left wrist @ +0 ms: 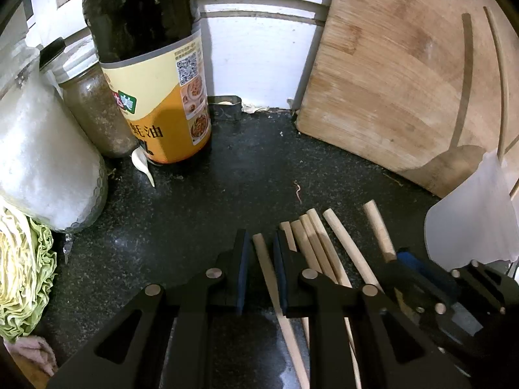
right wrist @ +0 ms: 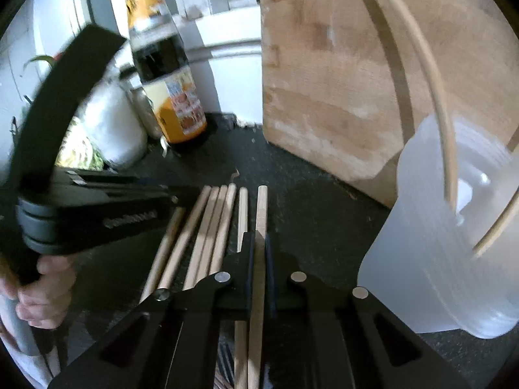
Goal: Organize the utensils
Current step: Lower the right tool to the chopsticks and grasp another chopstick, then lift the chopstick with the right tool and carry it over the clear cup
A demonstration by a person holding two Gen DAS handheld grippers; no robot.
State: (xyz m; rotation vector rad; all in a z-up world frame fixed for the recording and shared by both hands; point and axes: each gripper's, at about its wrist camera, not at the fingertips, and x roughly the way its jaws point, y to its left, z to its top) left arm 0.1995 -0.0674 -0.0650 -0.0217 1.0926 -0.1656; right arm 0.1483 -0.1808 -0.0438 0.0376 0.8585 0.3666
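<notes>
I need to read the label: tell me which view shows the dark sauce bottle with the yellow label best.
Left wrist view: the dark sauce bottle with the yellow label stands close, its print and QR code sharp. In the right wrist view it is farther off, smaller and blurred.

dark counter (left wrist: 201,214), chopsticks (left wrist: 324,243), sauce bottle (left wrist: 152,74), jars (left wrist: 42,149)

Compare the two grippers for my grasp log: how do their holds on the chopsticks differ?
The left gripper straddles one chopstick with gaps beside its pads; the right gripper is closed tight on another chopstick. The left's lies slanted between the fingers; the right's runs straight. Both chopsticks are pale wood on the dark counter.
</notes>
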